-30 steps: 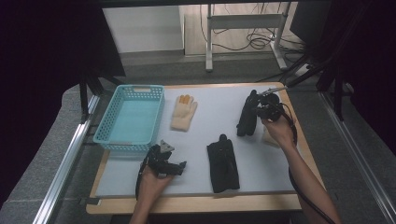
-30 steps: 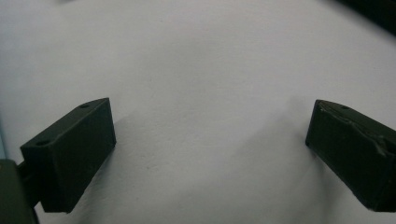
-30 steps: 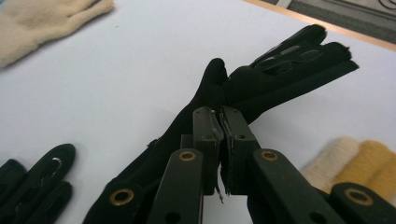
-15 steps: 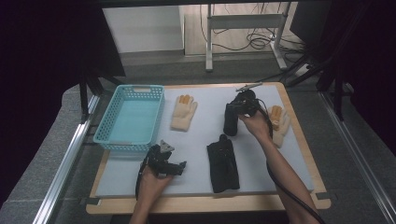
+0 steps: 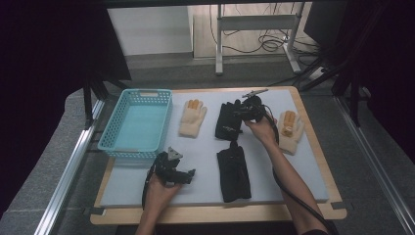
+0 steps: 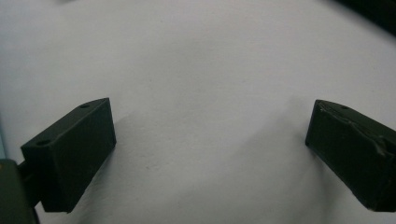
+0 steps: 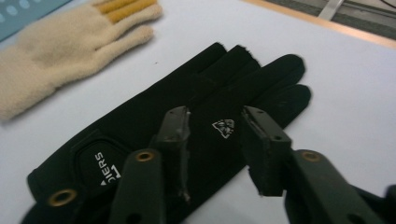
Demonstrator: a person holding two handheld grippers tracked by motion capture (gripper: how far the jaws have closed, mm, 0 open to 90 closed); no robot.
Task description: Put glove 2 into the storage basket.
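A black glove (image 5: pixel 226 122) (image 7: pixel 140 121) lies flat on the white mat, fingers toward the far side. My right gripper (image 5: pixel 239 113) (image 7: pixel 217 135) hovers just over its back with the jaws apart and the glove's logo showing in the gap. A second black glove (image 5: pixel 234 171) lies nearer the front. One cream glove (image 5: pixel 192 117) (image 7: pixel 65 42) rests left of the first black one, another cream glove (image 5: pixel 289 129) to the right of my right hand. My left gripper (image 5: pixel 187 174) (image 6: pixel 210 140) sits low over bare mat at the front left, jaws wide apart with nothing between them.
A light blue plastic basket (image 5: pixel 113 128) (image 7: pixel 28 9) stands at the mat's left edge with nothing in it. The white mat (image 5: pixel 195 147) lies on a wooden board (image 5: pixel 318 147). Metal rails run along both sides of the table.
My right gripper carried a black glove from the right side to the middle of the mat, uncovering the right cream glove. The glove now lies flat. My left gripper stayed put.
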